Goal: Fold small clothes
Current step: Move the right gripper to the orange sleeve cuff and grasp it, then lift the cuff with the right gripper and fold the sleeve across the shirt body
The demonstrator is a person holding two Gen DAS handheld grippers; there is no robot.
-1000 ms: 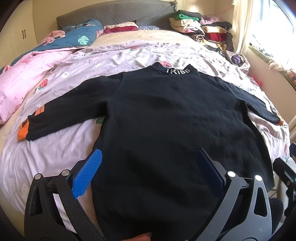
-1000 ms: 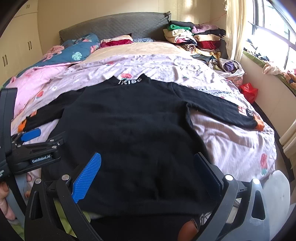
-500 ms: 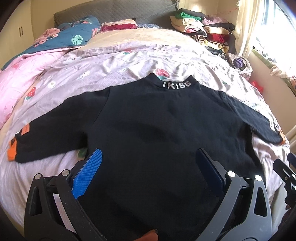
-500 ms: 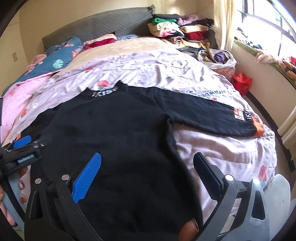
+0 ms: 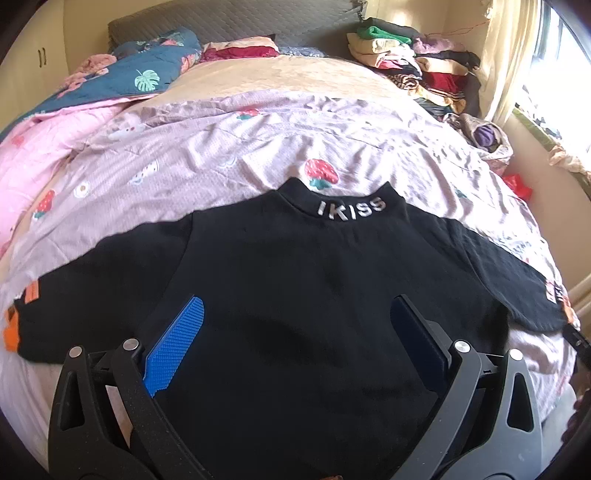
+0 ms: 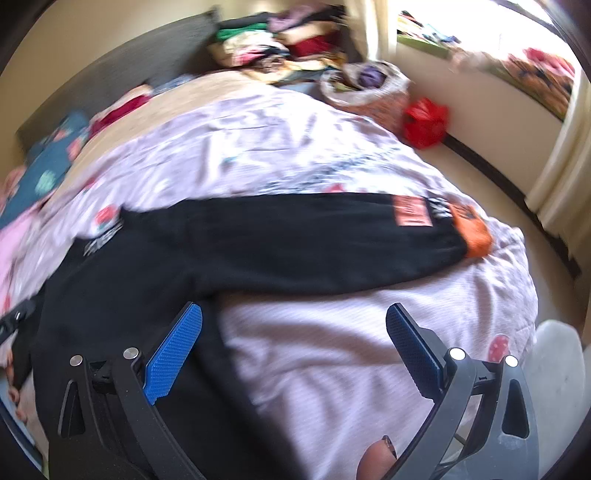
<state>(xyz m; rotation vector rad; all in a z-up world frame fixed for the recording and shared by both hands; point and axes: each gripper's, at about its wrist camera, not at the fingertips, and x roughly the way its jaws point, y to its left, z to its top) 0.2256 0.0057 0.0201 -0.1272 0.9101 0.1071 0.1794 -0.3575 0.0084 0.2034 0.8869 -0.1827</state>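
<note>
You have one black long-sleeved knit sweater (image 5: 295,295) with two orange-cuffed sleeves, lying on one bed covered by a lilac strawberry-print sheet (image 5: 221,147). You hold two black hand-held grippers with blue finger pads, the left (image 5: 295,328) and the right (image 6: 293,332). One stack of folded clothes (image 5: 417,66) and one red plastic bag (image 6: 424,122) complete the count.

Left wrist cam sits low at the foot of the bed, looking straight up its length toward the headboard (image 5: 236,22), with the black sweater (image 5: 295,295) filling the space between and just past its wide-apart jaws. Right wrist cam is blurry and angled off toward the window side, its jaws framing lilac bedsheet (image 6: 332,369), the sweater's sleeve (image 6: 314,240) lying beyond them. Both views share the sweater, sheet and clothes pile (image 5: 417,62).
</note>
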